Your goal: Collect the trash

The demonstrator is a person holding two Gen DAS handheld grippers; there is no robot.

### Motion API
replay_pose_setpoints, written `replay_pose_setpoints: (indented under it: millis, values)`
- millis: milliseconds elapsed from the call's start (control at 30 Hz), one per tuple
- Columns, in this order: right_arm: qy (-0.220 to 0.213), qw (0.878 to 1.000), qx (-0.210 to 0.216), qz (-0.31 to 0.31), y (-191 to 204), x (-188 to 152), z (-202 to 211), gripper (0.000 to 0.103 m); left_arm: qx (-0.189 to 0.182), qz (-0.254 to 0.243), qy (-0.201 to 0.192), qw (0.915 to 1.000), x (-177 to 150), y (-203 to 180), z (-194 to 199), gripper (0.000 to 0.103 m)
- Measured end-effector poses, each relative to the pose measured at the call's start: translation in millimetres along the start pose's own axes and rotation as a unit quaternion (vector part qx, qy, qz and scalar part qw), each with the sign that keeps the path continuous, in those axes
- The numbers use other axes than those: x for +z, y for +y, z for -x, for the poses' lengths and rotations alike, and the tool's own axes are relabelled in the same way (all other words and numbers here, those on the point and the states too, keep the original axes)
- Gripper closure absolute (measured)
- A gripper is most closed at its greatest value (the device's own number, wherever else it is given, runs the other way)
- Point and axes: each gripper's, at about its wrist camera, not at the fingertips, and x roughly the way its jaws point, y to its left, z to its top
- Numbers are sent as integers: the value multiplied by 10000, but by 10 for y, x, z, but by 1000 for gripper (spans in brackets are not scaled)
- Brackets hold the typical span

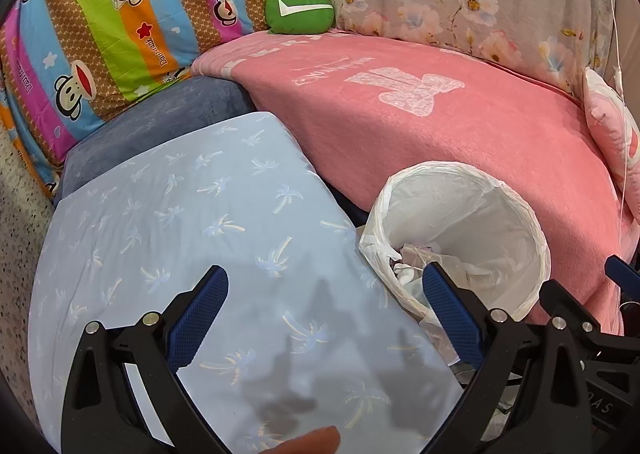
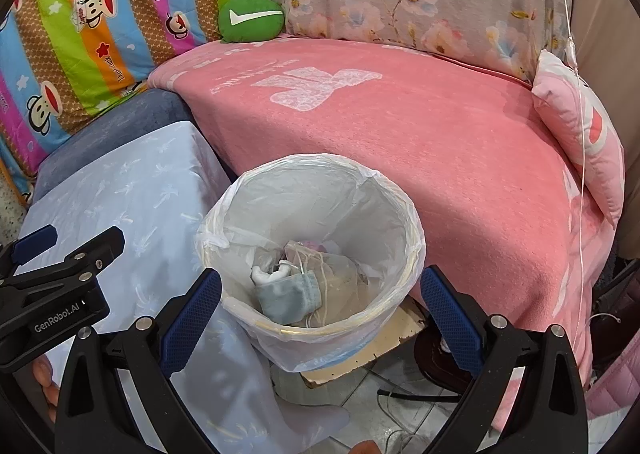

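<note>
A round bin lined with a white plastic bag [image 2: 408, 222] [image 1: 532, 230] stands on the floor between a pale blue cloth-covered surface and a pink bed. Inside lie crumpled trash pieces [image 2: 296, 286], among them a grey-blue face mask and clear wrappers; in the left wrist view the trash [image 1: 408, 262] shows only partly. My right gripper [image 2: 320, 294] hovers open over the bin's near rim with nothing between its fingers. My left gripper [image 1: 326, 294] is open above the blue cloth, left of the bin, and holds nothing. The left gripper's body [image 2: 60, 286] shows at the left edge of the right wrist view.
A pale blue palm-print cloth [image 1: 180, 214] covers the surface on the left. A pink blanket [image 2: 400, 126] covers the bed, with a green round cushion [image 2: 250, 19], a striped cartoon quilt [image 1: 100, 34] and a pink pillow [image 2: 580, 126]. A thin cord [image 2: 580, 174] hangs at right. Cables cross the floor tiles [image 2: 400, 406].
</note>
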Motion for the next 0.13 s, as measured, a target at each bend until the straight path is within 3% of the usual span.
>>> replay_pose_setpoints:
  millis: [133]
  values:
    - [5, 10000, -1, -27, -3, 0, 8, 6, -22, -34, 48, 10000, -9, -4, -16, 9]
